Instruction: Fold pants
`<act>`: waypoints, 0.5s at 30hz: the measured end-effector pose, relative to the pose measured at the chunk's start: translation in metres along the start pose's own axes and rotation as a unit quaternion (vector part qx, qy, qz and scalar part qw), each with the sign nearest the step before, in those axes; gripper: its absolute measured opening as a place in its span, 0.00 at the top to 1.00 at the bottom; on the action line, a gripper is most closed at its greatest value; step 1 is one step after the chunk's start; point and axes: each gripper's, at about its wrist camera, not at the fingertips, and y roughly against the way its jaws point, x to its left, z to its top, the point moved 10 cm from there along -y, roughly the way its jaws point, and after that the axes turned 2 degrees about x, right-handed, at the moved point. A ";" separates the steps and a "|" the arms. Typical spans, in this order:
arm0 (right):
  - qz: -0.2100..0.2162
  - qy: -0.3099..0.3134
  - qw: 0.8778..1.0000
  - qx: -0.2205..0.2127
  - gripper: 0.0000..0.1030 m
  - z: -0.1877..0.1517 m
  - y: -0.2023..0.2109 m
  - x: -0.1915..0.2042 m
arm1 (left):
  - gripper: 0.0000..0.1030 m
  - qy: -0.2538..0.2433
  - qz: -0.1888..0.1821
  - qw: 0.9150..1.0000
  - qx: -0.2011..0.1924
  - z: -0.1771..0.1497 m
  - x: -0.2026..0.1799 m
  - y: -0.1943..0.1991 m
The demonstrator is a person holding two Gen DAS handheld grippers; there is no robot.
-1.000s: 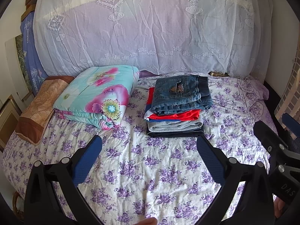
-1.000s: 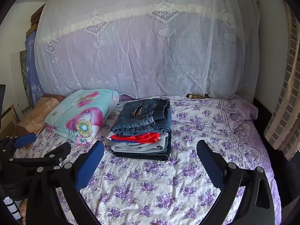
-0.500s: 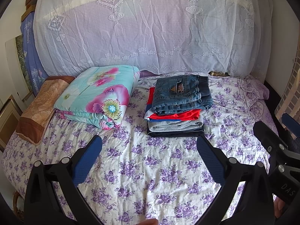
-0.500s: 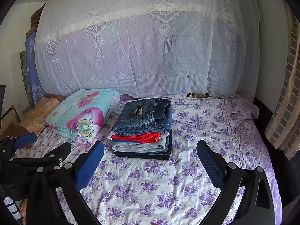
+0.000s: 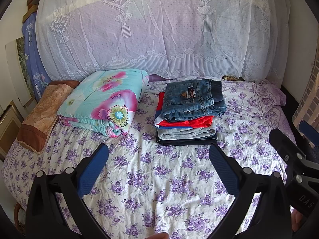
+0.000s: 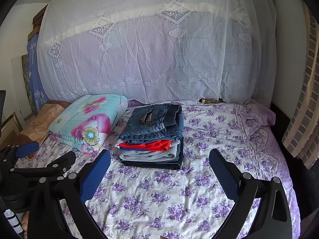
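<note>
Holding my left tool and right tool spread and empty above the bed, since the folded pants already top the far stack.

White bedsheet w/ purple flowers, blue denim jeans, turquoise quilt w/ pink blooms

I see bright, sharp daylight through the lace curtain; fisheye bending and dark vignetted corners.
</note>
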 end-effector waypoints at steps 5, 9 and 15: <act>0.000 0.000 1.000 0.001 0.03 0.000 0.000 0.000 | 0.05 0.000 0.000 1.000 0.000 0.000 0.000 0.000; 0.001 -0.001 1.000 0.001 0.03 0.000 0.000 0.000 | 0.05 0.000 0.000 1.000 0.000 0.000 0.000 -0.001; 0.000 -0.001 1.000 0.001 0.03 0.000 0.000 -0.001 | 0.05 0.000 0.000 1.000 0.000 0.001 -0.001 -0.001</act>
